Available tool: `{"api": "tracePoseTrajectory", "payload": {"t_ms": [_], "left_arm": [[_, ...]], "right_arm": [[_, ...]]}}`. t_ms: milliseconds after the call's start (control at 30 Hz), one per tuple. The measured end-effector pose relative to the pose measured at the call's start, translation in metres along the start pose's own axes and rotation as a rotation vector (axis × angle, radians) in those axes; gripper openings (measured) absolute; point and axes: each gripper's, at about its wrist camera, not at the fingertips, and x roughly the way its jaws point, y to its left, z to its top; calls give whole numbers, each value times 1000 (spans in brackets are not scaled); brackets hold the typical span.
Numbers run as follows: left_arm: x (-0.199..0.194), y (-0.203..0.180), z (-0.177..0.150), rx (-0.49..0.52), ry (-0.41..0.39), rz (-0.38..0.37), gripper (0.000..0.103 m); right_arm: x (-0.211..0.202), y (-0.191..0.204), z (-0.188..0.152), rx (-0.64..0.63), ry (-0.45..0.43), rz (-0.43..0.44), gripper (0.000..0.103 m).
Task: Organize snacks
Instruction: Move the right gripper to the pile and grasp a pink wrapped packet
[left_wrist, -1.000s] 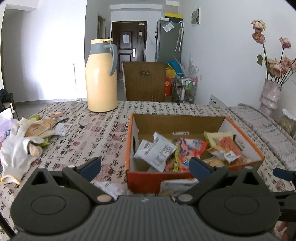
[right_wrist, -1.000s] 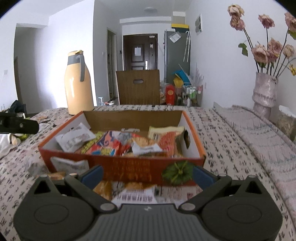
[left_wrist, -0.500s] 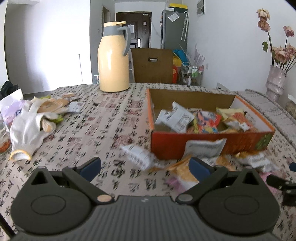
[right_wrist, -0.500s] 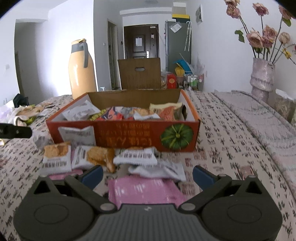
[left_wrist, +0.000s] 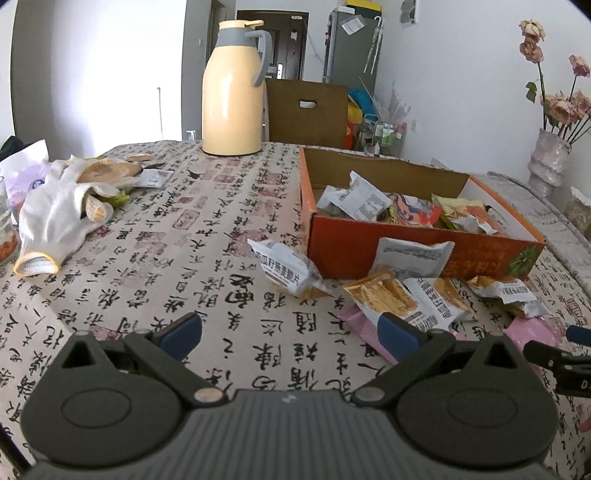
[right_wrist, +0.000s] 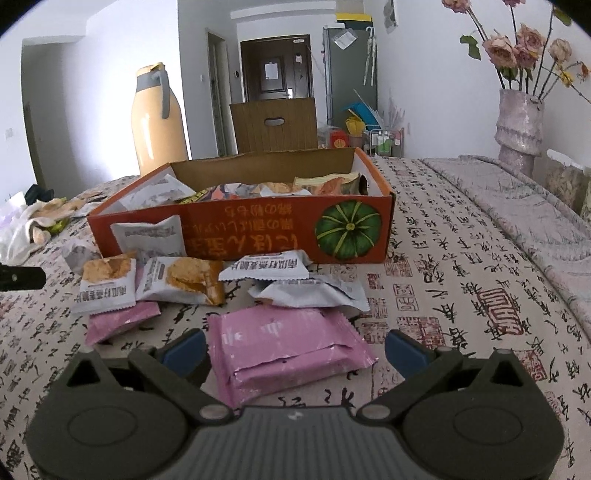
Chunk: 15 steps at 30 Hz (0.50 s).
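Grippers, left (left_wrist: 290, 334) and right (right_wrist: 295, 349), low over tablecloth (left_wrist: 155, 258), jaws spread, empty. Pulled farther back from box (right_wrist: 258, 236) than before; pink packet (right_wrist: 284, 343) now between right fingers.

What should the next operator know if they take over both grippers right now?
Left gripper: open, empty, over bare tablecloth short of the packets.
Right gripper: open, empty; the large pink packet lies between its fingers, not gripped.
Orange box: on the table, already holding several snacks.
Left to do: loose packets on the cloth in front of the box, including a white packet leaning on its front wall, a small pink packet, and a white packet near the box's left corner.
Suggested next: probably shut the right gripper on the large pink packet and box it.
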Motion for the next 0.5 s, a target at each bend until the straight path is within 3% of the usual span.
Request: {"api": "tracePoseTrajectory", "payload": {"t_ms": [167, 500], "left_arm": [[0, -1, -2, 2, 7, -7, 103], [0, -1, -3, -1, 17, -11, 103]], "right_arm": [[5, 3, 5, -20, 16, 6, 103], [36, 6, 13, -70, 144, 6, 103]]}}
